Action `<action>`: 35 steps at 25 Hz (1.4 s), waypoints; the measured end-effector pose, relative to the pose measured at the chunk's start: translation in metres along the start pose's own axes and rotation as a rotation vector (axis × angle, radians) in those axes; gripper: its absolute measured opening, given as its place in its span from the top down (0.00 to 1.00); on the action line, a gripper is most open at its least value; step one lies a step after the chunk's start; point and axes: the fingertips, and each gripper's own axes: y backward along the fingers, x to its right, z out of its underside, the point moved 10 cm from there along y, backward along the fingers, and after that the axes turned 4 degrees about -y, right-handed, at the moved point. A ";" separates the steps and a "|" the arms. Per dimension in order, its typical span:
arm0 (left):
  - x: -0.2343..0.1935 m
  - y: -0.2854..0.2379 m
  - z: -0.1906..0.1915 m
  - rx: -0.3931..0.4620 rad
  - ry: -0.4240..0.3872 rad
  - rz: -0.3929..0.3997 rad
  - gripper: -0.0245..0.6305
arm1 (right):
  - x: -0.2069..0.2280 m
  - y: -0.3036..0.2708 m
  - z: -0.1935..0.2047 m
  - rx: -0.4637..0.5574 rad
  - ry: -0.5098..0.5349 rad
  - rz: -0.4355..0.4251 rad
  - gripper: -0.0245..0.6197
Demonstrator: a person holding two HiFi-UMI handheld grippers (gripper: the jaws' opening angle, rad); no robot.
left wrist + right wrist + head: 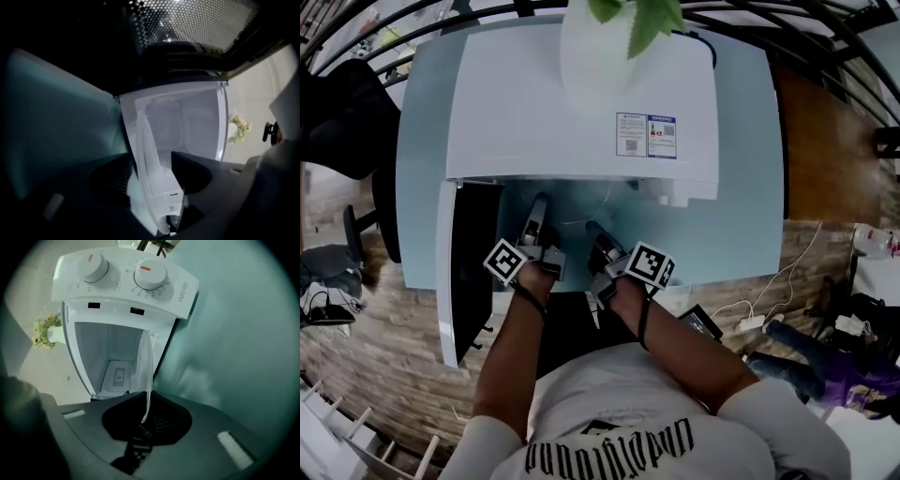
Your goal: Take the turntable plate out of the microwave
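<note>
fingers, right gripper (pixel 146 416): narrow, pinched on the near rim of the turntable plate (pixel 146 373).
fingers, left gripper (pixel 152 176): spread wide; the plate's rim stands between them, with no pad seen pressing on it.
plate, place: at the mouth of the microwave (pixel 581 103), beside its open door (pixel 464 272).
plate from fingers: straight ahead of both, edge-on, its flat running along the jaws toward the cavity.
nearer hand: both are at the rim, side by side; only the right carries it.
next move, as i judge it: draw straight back, away from the cavity.
</note>
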 end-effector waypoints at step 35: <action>0.042 0.044 0.045 0.163 0.148 0.067 0.85 | -0.013 0.063 -0.001 -0.157 0.107 -0.064 0.92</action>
